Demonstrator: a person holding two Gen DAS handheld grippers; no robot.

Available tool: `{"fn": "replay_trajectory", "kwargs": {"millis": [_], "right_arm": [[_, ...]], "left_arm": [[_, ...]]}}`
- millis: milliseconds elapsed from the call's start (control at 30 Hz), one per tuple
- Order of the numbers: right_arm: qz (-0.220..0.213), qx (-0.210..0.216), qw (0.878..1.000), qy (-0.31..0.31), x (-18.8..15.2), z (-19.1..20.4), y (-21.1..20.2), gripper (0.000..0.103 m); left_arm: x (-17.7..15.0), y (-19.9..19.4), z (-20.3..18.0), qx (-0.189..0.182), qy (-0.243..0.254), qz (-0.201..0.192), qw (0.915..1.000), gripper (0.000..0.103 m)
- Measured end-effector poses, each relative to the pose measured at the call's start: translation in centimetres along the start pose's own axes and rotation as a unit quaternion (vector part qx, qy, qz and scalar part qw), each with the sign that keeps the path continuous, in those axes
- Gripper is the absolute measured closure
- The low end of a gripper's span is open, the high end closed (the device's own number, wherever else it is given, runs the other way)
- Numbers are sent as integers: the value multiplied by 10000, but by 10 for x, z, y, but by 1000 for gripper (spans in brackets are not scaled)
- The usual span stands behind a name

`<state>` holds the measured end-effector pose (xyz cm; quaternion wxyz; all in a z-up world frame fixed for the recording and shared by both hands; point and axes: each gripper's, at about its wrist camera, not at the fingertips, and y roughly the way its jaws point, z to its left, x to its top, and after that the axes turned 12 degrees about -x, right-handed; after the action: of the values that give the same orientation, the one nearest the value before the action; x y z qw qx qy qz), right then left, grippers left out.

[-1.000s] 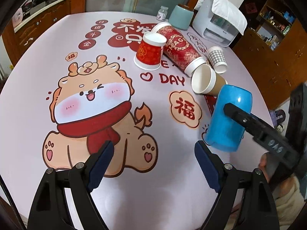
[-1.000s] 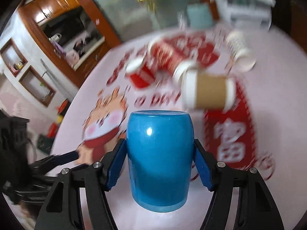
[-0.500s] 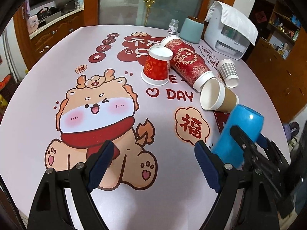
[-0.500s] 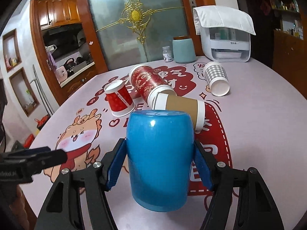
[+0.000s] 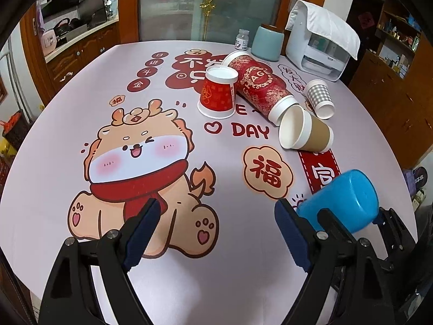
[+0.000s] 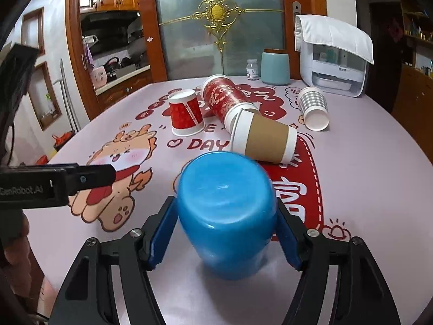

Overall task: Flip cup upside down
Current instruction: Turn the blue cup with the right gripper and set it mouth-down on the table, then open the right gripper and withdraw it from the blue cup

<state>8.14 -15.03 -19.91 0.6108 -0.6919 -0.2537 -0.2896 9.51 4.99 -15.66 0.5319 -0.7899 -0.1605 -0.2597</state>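
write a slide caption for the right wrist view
Right tongs clamp the blue cup, tilted base-forward above the table.

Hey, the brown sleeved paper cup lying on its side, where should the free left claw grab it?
Across the brown sleeve of the paper cup, from above. It lies on its side, mouth toward the left claw, and the sleeved middle looks firmer than the thin rim.

tablecloth (image 5: 230,257): "day", 福. tall red cup (image 5: 258,86): "chag". left tool (image 6: 40,187): "genrobot.ai".
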Motion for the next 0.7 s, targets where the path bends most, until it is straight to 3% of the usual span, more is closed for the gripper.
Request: {"fn": "replay_trajectory", "kwargs": {"millis": [100,400,567,700], "right_arm": [[-32,11,10000,-6,0,-2,-9,19],[98,145,9997,-146,2,-14,-50,18],[210,-133,9996,-142,11,-31,-82,18],[289,-409,9987,24,28,-49,-112,18]], "left_arm": [[-2,-6,-4,-4,47,-63,10000,8],[-8,-30,-28,-8,316,-251,9992,4],[-3,-53,-50,-70,530,-335,9980,1],[4,-79,-72,290,684,-474,9961,1]]}}
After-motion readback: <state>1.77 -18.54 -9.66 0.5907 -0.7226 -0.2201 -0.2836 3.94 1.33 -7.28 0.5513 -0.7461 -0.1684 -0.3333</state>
